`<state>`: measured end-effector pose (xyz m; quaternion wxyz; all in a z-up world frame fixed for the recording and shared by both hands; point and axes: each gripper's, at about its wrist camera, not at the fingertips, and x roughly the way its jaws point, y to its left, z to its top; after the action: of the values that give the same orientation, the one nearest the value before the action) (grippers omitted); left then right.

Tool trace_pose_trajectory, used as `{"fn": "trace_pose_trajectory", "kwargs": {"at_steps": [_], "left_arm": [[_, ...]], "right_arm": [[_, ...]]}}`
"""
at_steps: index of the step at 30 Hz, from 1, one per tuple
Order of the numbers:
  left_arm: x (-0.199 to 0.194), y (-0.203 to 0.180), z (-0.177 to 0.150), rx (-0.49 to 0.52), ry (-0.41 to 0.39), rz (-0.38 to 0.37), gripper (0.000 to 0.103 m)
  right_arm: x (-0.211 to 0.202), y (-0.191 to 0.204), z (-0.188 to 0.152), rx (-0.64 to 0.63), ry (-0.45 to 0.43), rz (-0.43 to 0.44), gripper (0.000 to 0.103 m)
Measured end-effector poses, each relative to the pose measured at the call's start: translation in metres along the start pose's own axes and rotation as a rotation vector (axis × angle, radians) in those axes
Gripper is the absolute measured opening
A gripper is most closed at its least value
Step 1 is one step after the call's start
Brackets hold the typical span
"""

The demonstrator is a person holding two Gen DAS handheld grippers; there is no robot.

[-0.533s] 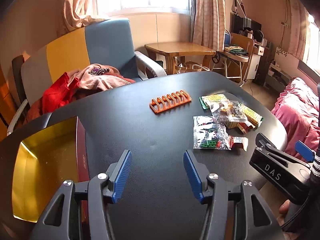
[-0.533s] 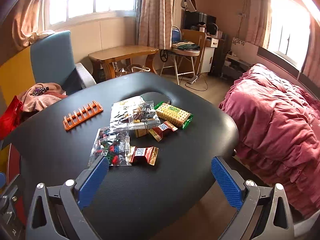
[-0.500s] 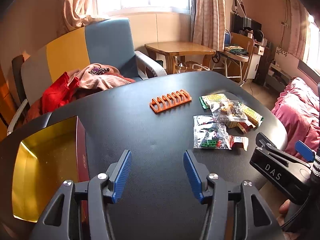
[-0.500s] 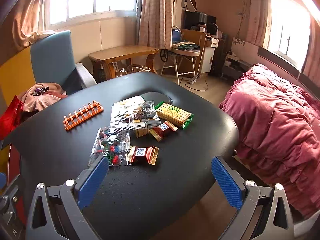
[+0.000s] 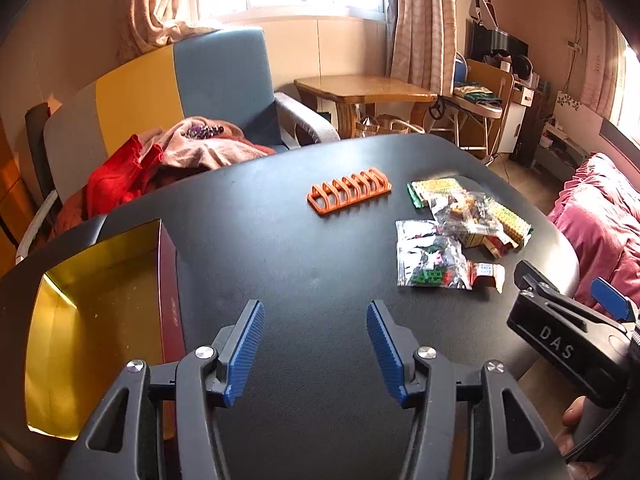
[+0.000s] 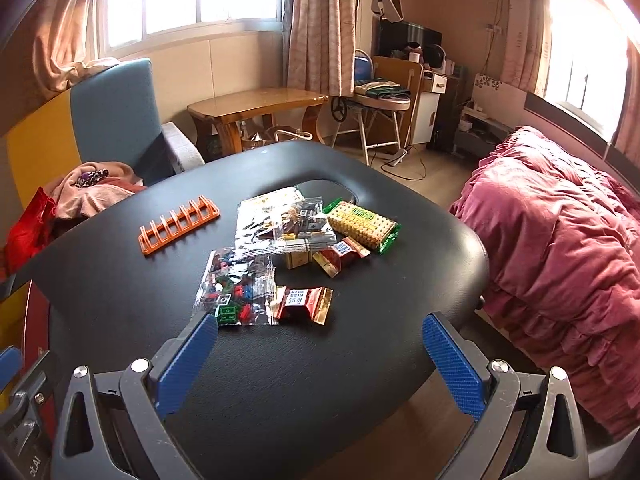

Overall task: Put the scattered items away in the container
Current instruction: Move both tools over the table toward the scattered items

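Observation:
A box with a gold inside and red wall (image 5: 96,304) sits at the left of the black table (image 5: 312,248). An orange rack (image 5: 349,189) (image 6: 179,224) lies mid-table. To its right lie a clear bag of small bricks (image 5: 430,261) (image 6: 236,288), a second clear bag (image 6: 282,226), a green-yellow biscuit pack (image 6: 363,225) and red-gold sweets (image 6: 305,303). My left gripper (image 5: 314,350) is open and empty above bare table. My right gripper (image 6: 318,354) is open wide and empty, just short of the brick bag; it also shows in the left wrist view (image 5: 572,332).
A blue and yellow armchair (image 5: 168,92) with red and pink clothes stands behind the table. A wooden side table (image 6: 256,106) and a chair are further back. A bed with a pink cover (image 6: 560,248) lies to the right of the table edge.

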<state>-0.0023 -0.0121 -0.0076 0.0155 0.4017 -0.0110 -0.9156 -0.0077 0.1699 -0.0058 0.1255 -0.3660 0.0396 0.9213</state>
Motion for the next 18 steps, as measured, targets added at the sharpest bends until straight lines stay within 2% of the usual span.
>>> {"fn": "trace_pose_trajectory", "kwargs": {"at_steps": [6,10,15,18], "left_arm": [[0.006,0.007,-0.009,-0.012,0.027,-0.004,0.055],[0.021,0.003,-0.02,0.026,0.065,-0.021,0.055],[0.044,-0.003,-0.039,0.071,0.122,-0.041,0.055],[0.055,-0.004,-0.049,0.081,0.152,-0.061,0.055]], "right_arm": [[0.004,-0.004,-0.005,-0.012,0.017,0.048,0.103],[0.007,-0.015,-0.008,-0.014,0.017,0.101,0.103],[0.024,-0.035,-0.011,-0.022,0.047,0.222,0.103],[0.039,-0.04,-0.005,-0.006,0.086,0.351,0.103]]}}
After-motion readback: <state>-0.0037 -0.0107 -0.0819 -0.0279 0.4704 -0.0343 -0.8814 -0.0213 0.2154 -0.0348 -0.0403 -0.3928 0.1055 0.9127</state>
